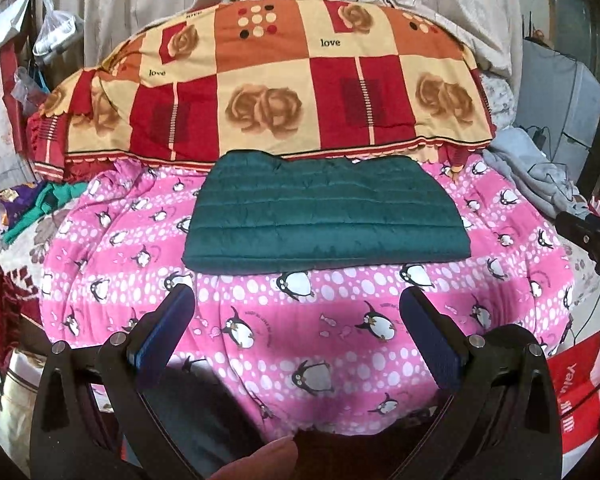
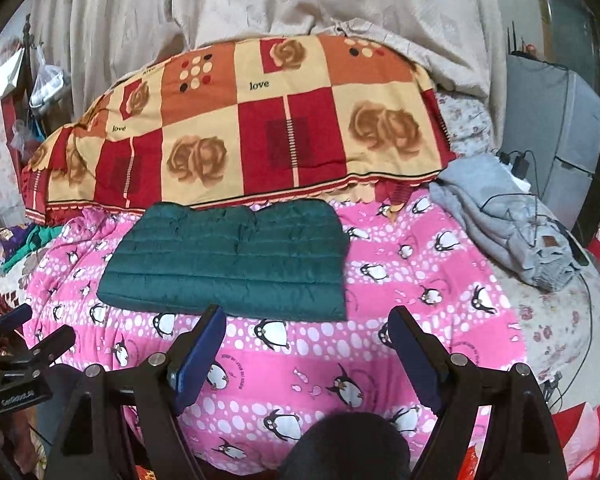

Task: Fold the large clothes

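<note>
With the green jacket (image 1: 327,212) lying folded flat, I hold both the left gripper (image 1: 296,312) and the right gripper (image 2: 308,332) wide open and empty near its front edge, so I judge this fold finished and the grey garment (image 2: 504,216) to its right next.

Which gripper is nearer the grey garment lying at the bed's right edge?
Right. The right gripper hangs open with the grey garment close on its right; the left gripper sits further left, the garment far off.

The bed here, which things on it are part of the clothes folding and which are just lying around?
Part of the job:
- green quilted jacket, lying folded into a flat rectangle on the pink penguin blanket
- left tongs and right tongs, both open and empty

Just lying about:
- rose-patterned quilt
- grey garment with cables across it
- teal cloth at the left edge
</note>
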